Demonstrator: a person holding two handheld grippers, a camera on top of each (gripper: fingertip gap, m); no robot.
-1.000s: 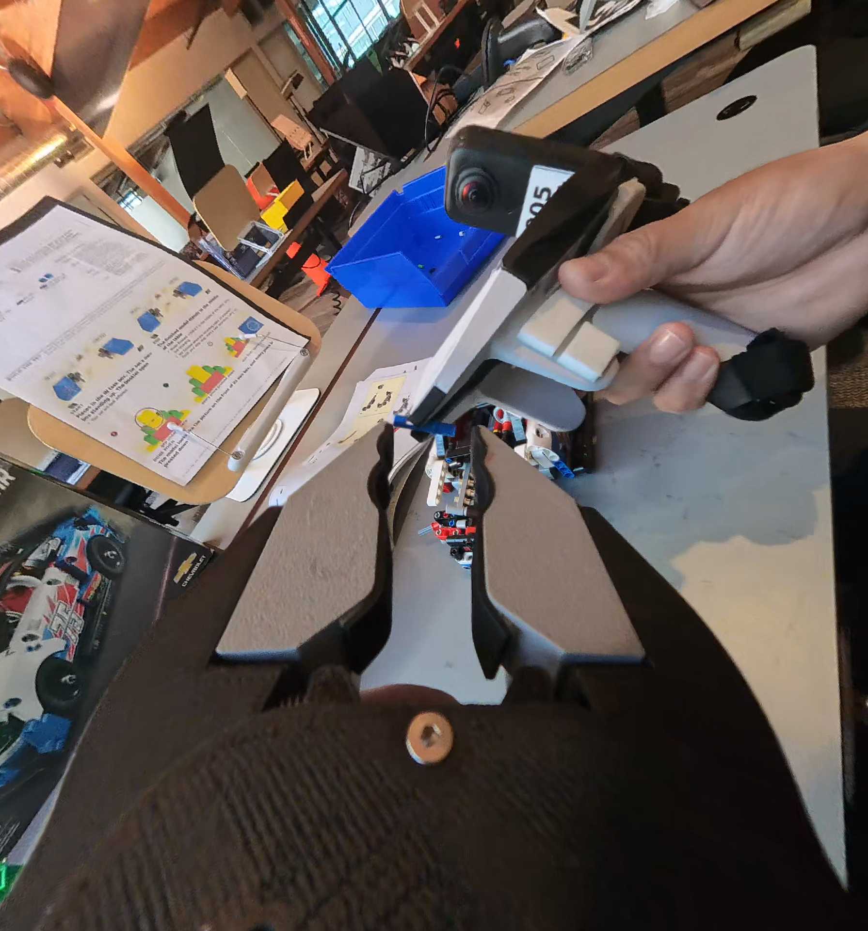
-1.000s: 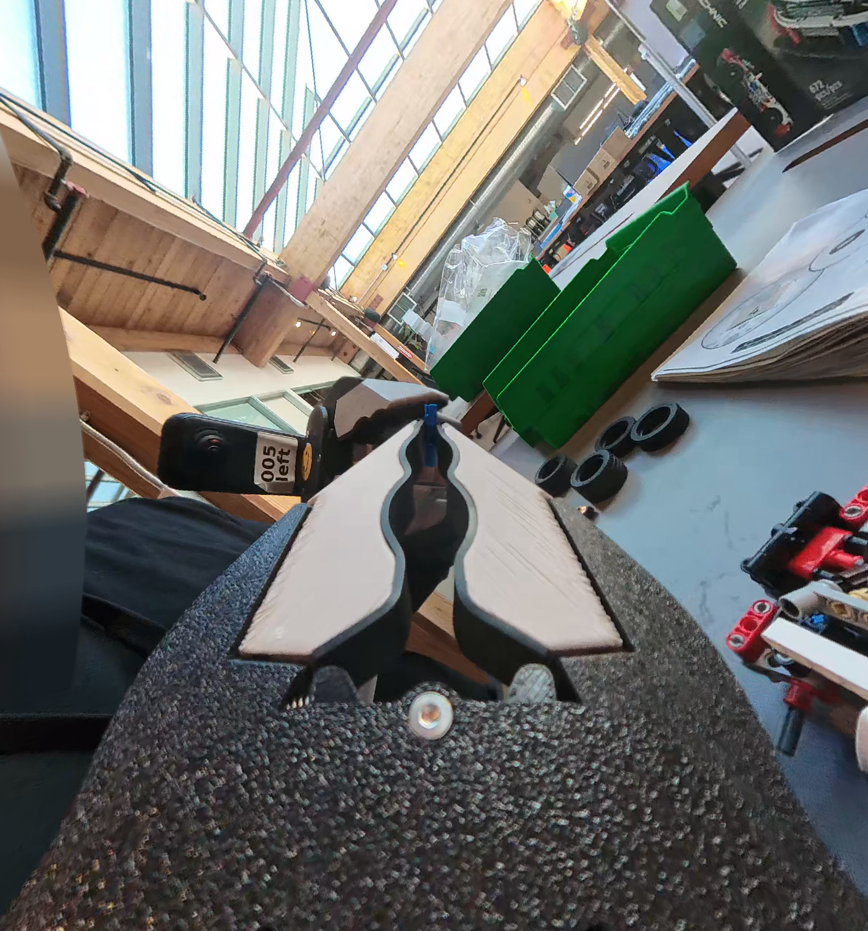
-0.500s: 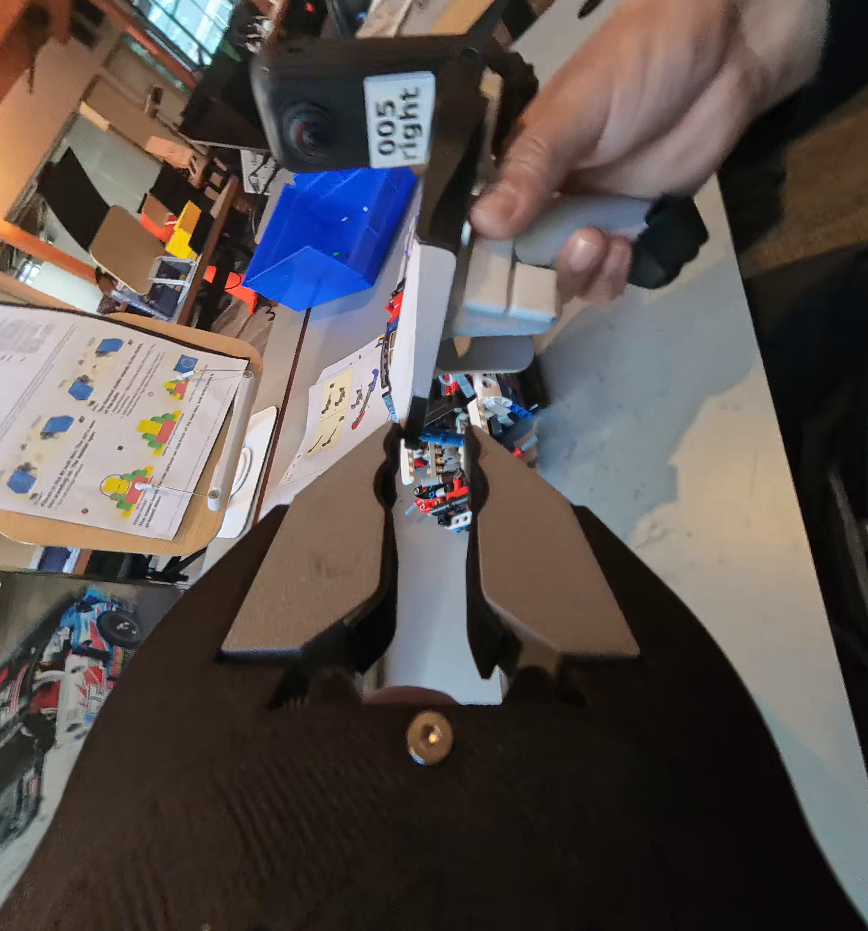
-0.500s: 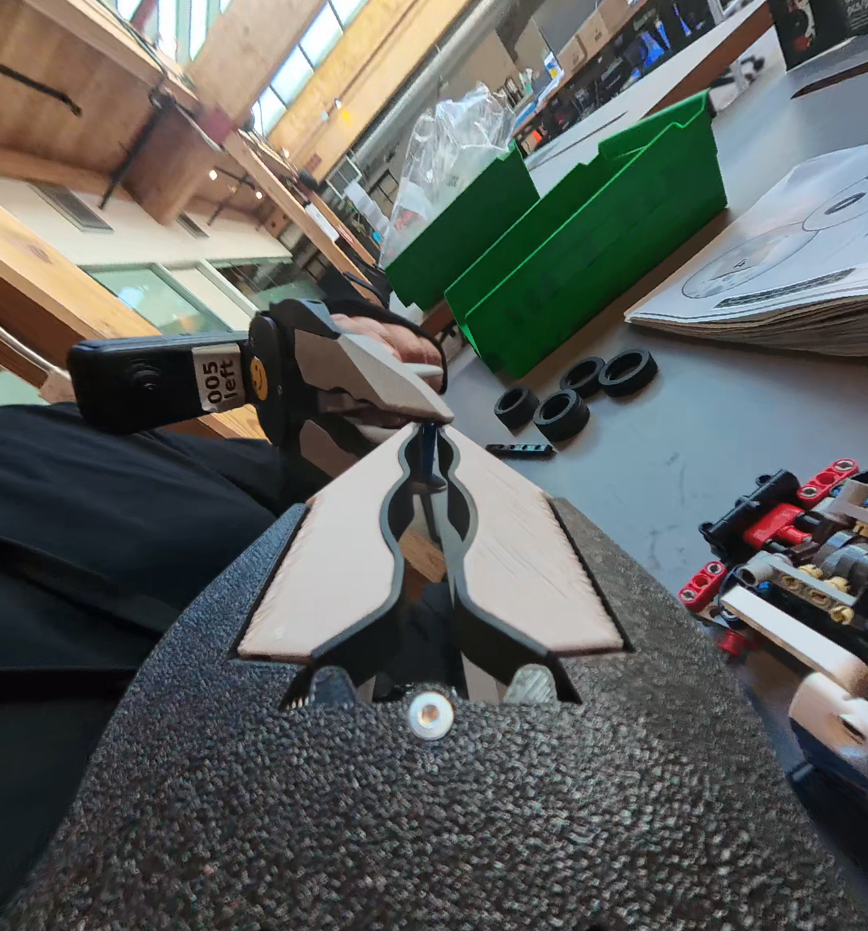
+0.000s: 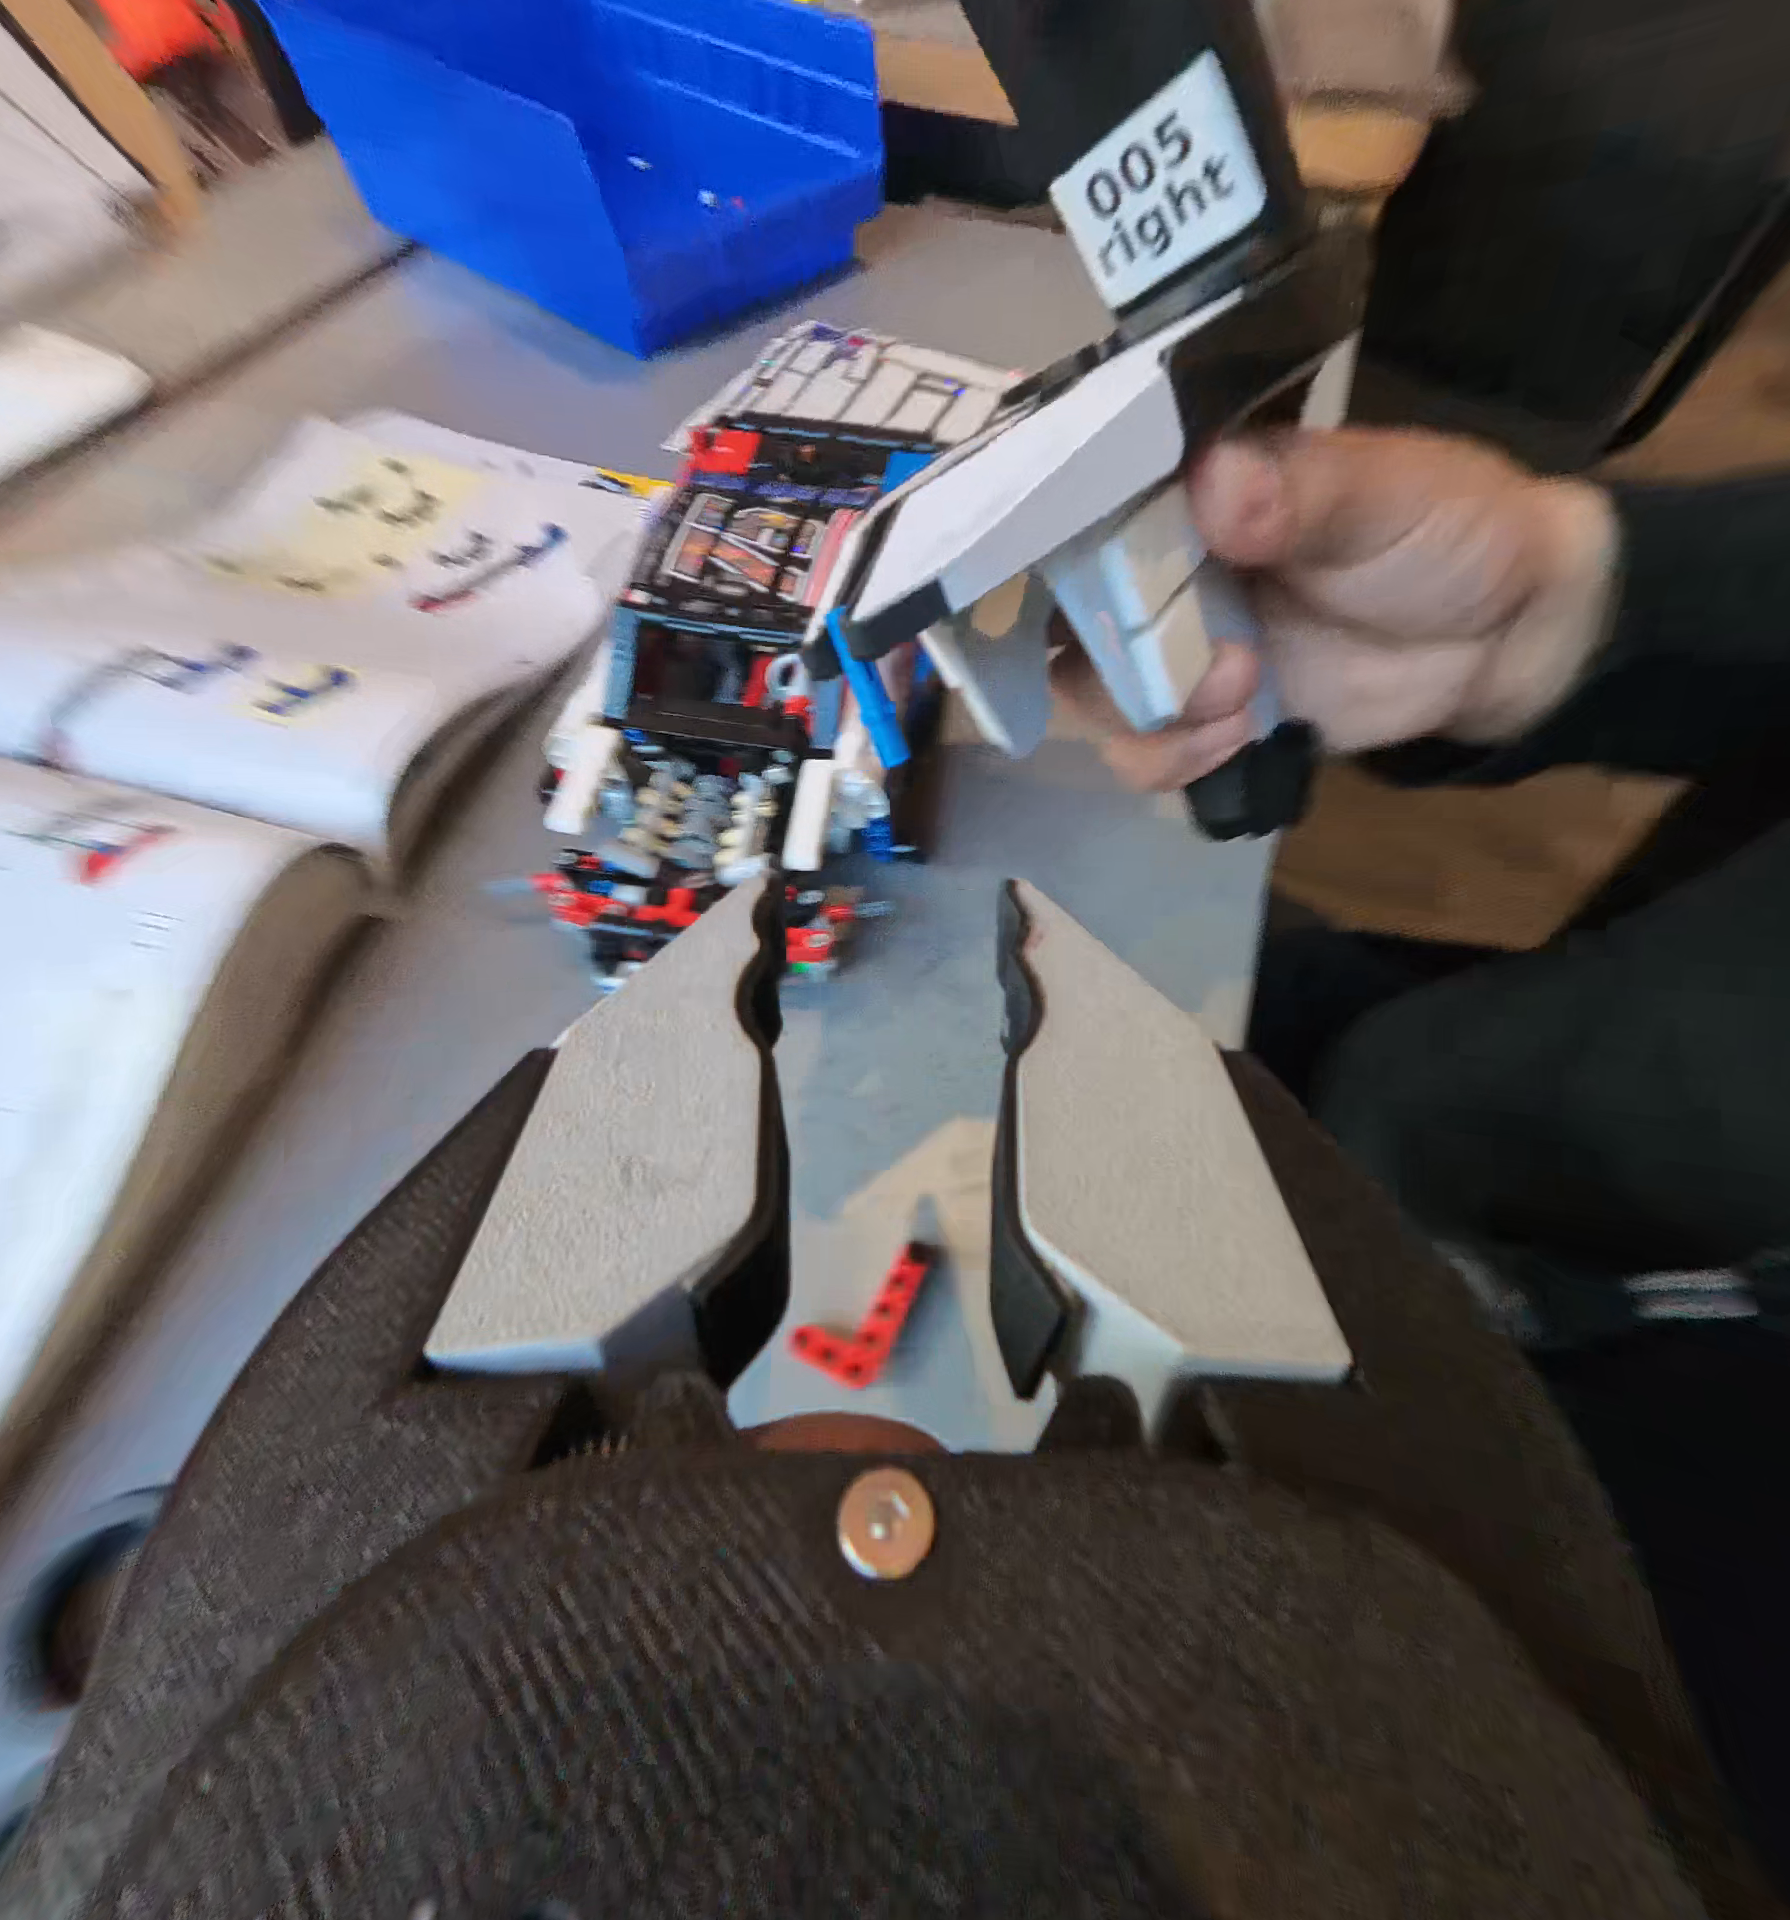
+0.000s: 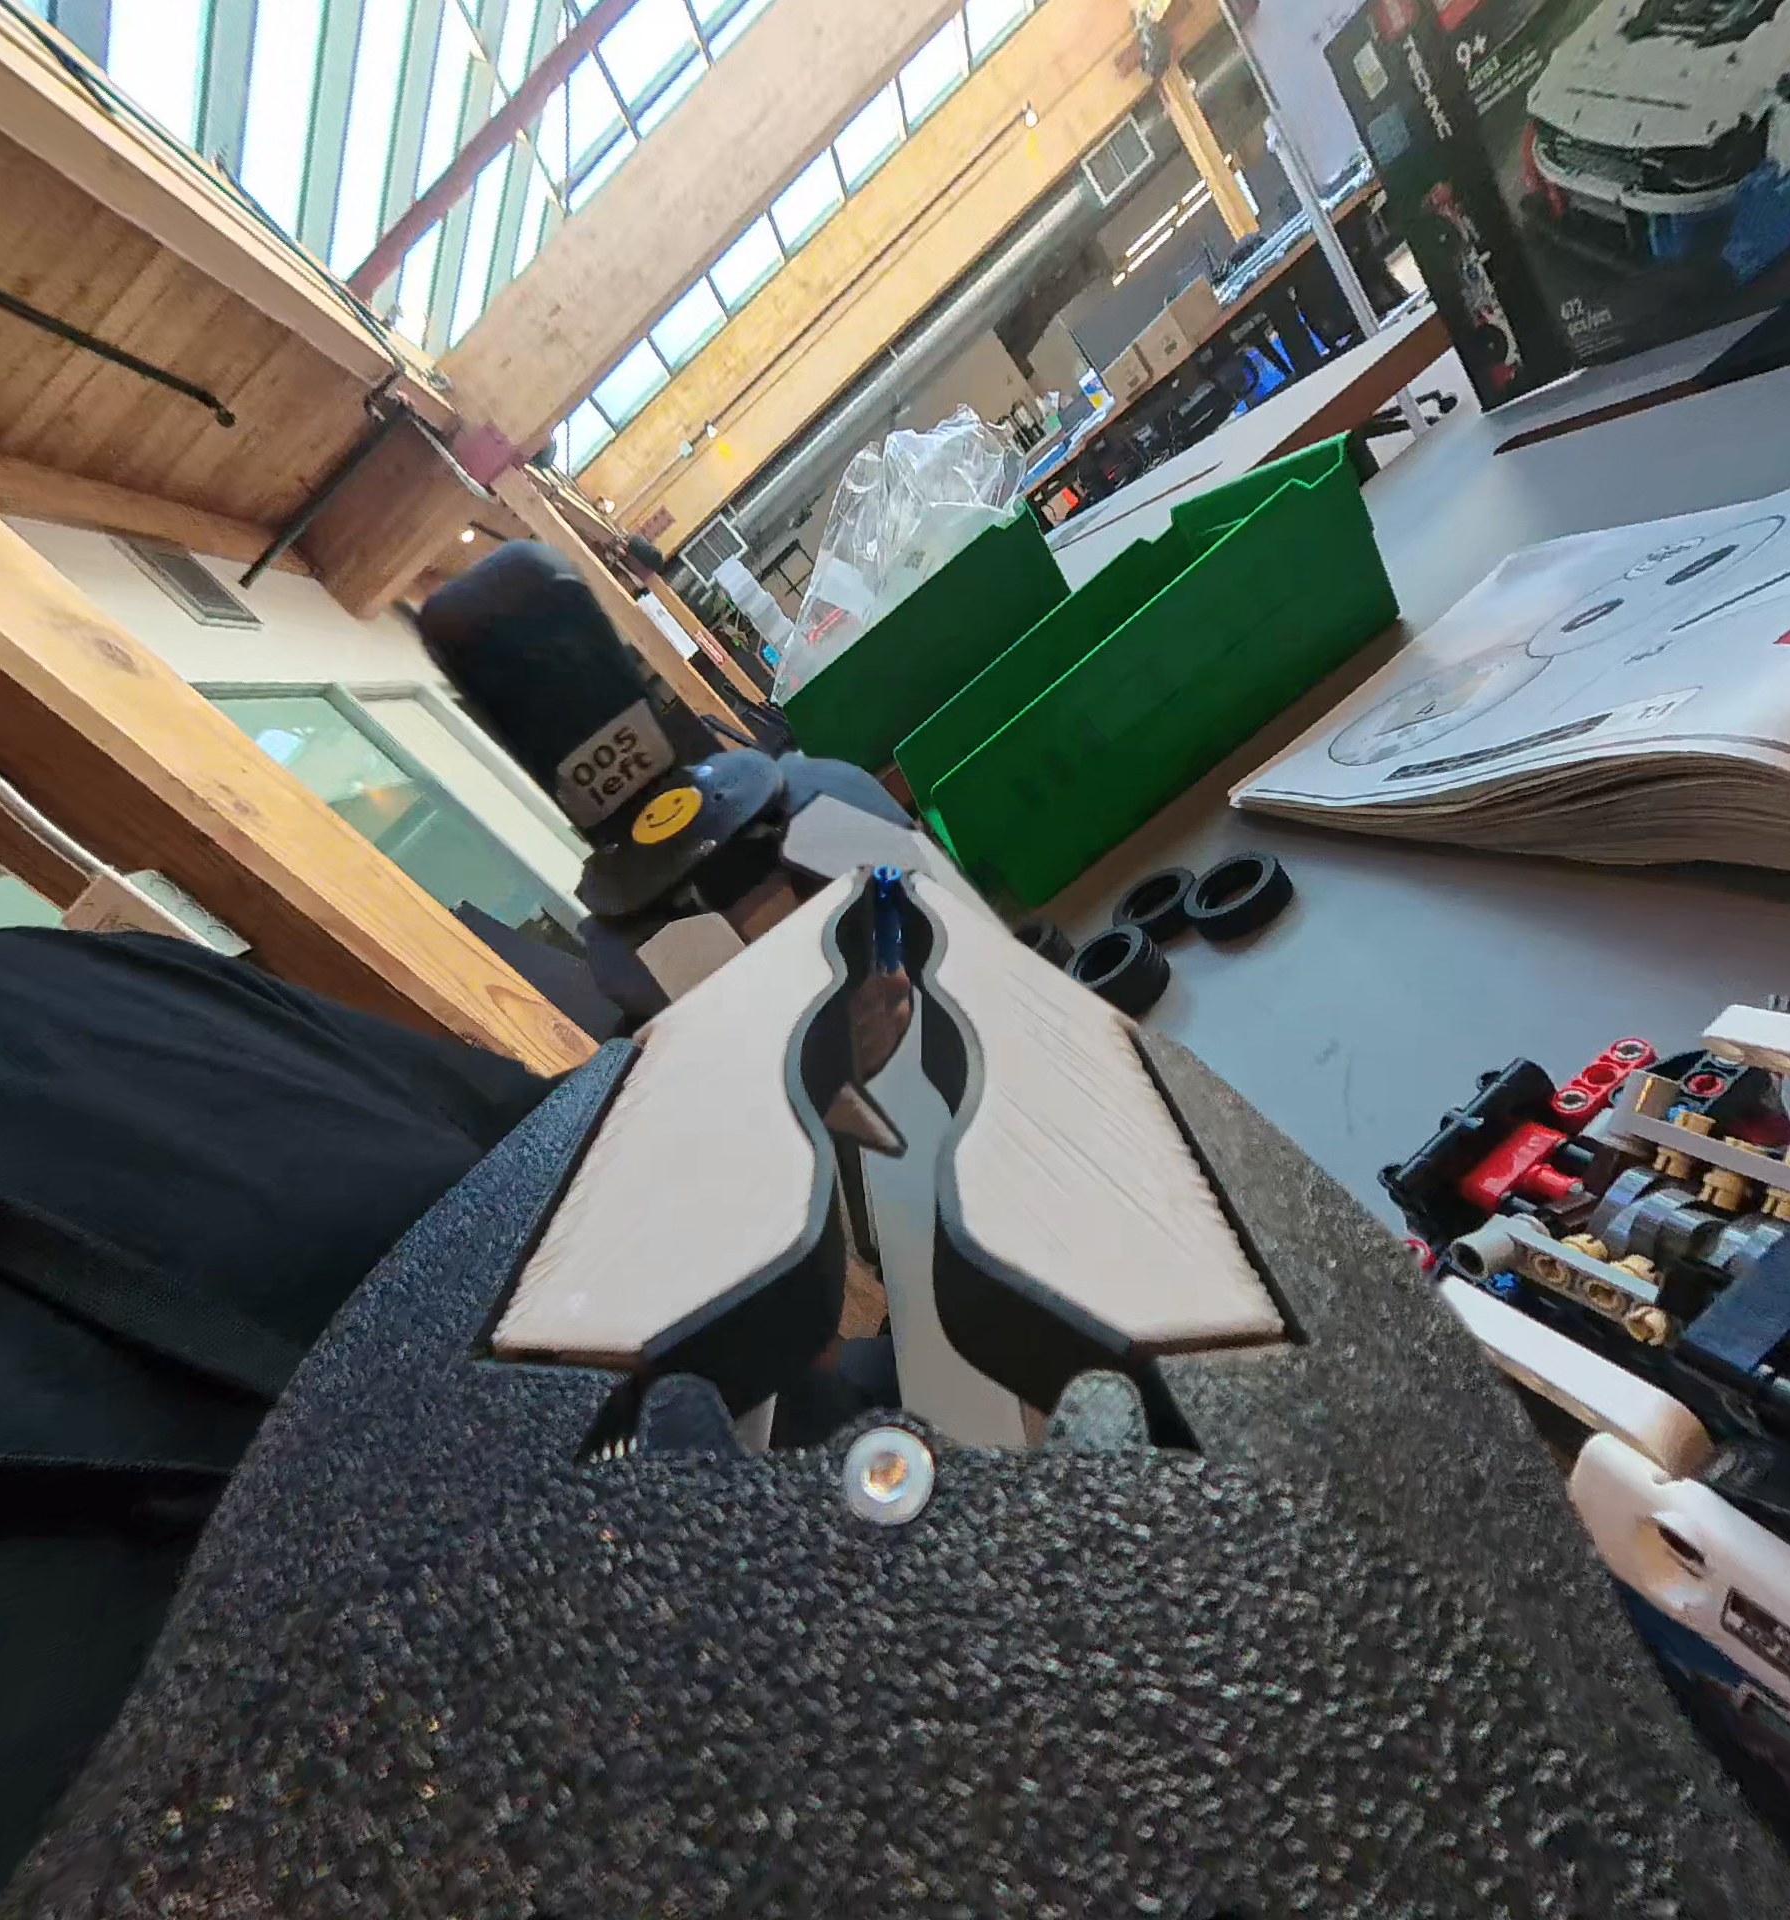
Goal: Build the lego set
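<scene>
The half-built lego car [image 5: 725, 717] stands on the grey table, just beyond my left gripper [image 5: 886, 904], which is open and empty. A red L-shaped beam [image 5: 865, 1320] lies on the table between its fingers, near their base. My right gripper [image 6: 886, 883] is shut on a thin blue pin [image 6: 884, 914]. In the left wrist view the right gripper [image 5: 849, 644] hangs over the car's right side with the blue pin [image 5: 870, 691] sticking down from its tips. The car [image 6: 1639, 1226] sits at the right edge of the right wrist view.
An open instruction booklet [image 5: 247, 665] lies left of the car; it also shows in the right wrist view [image 6: 1597, 707]. A blue bin [image 5: 600, 156] stands behind the car. Green bins [image 6: 1130, 696] and loose black tyres [image 6: 1182, 914] lie beyond it. The set's box [image 6: 1618, 177] stands far right. Spacing between my two grippers at the tips: around 5 cm.
My left gripper has opened wider and tipped down towards the table, bringing the red beam into view. The right gripper, still holding the blue pin, now hangs over the car's right side.
</scene>
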